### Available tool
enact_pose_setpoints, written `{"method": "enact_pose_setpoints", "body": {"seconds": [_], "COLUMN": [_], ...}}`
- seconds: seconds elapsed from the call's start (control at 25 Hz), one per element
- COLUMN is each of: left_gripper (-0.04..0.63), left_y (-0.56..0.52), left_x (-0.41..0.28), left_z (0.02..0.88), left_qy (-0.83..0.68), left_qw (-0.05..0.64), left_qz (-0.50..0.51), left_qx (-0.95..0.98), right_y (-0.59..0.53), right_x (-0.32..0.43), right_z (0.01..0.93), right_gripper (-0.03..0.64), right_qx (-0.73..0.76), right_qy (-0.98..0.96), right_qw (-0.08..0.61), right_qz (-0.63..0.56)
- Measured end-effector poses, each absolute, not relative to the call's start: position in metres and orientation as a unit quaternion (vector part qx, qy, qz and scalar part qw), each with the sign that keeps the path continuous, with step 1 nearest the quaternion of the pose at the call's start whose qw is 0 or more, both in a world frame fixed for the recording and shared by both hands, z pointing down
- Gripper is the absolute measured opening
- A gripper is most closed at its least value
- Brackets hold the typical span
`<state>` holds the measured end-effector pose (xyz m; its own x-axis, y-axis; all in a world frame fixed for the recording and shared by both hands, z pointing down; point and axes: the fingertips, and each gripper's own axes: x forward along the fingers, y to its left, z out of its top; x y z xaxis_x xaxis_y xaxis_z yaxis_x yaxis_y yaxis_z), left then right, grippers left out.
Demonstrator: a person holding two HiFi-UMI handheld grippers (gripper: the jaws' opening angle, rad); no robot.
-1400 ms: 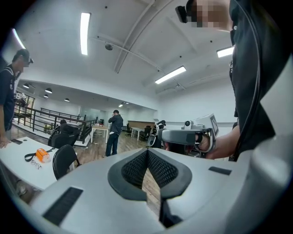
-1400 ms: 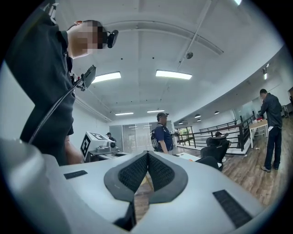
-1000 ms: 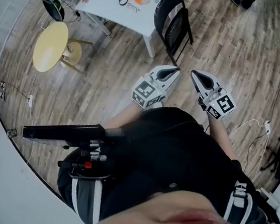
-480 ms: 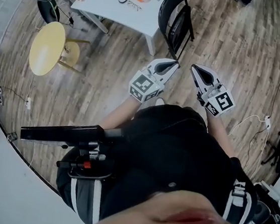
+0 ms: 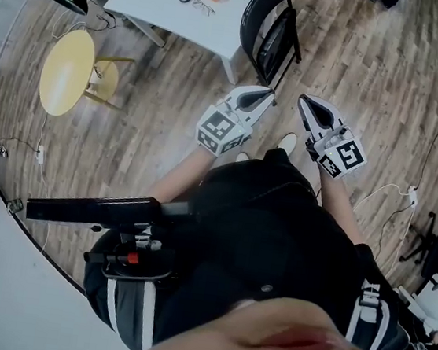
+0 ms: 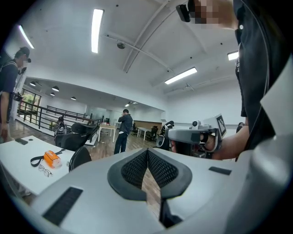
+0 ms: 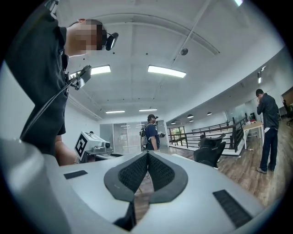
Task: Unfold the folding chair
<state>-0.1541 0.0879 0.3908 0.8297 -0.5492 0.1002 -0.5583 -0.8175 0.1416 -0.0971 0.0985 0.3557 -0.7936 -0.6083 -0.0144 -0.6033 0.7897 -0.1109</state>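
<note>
Left claw (image 5: pixel 266 97) and right claw (image 5: pixel 304 102) are kept closed, empty. Both have been brought closer to the chair (image 5: pixel 267 27) by the desk (image 5: pixel 168 9).

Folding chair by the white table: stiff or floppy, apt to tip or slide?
Folding chair looks like a thin tube frame with a slim seat panel, so probably rigid and light. Standing folded and narrow beside the white table, it may tip easily. On the smooth wood floor its feet could slide when pulled.
</note>
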Motion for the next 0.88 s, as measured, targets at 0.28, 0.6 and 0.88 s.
{"method": "enact_pose_setpoints", "body": {"seconds": [0.28, 0.6, 0.88], "left_gripper": [0.005, 0.005, 0.005], "left_y": [0.031, -0.015, -0.046], "left_x": [-0.117, -0.072, -0.041], "left_z": [0.380, 0.371, 0.376], "left_qy": [-0.309, -0.330, -0.345], "left_qw": [0.072, 0.076, 0.092], "left_qz": [0.033, 0.034, 0.052], "left_qx": [0.948, 0.940, 0.933], "right_y": [0.042, -0.009, -0.042], "right_x": [-0.066, -0.023, -0.001], "right_z": [0.348, 0.346, 0.351], "right_gripper": [0.008, 0.008, 0.008], "right_qx": [-0.297, -0.270, -0.244], "right_qy": [0.954, 0.961, 0.968], "right_qw": [0.025, 0.030, 0.032], "right_qz": [-0.040, -0.043, -0.055]}}
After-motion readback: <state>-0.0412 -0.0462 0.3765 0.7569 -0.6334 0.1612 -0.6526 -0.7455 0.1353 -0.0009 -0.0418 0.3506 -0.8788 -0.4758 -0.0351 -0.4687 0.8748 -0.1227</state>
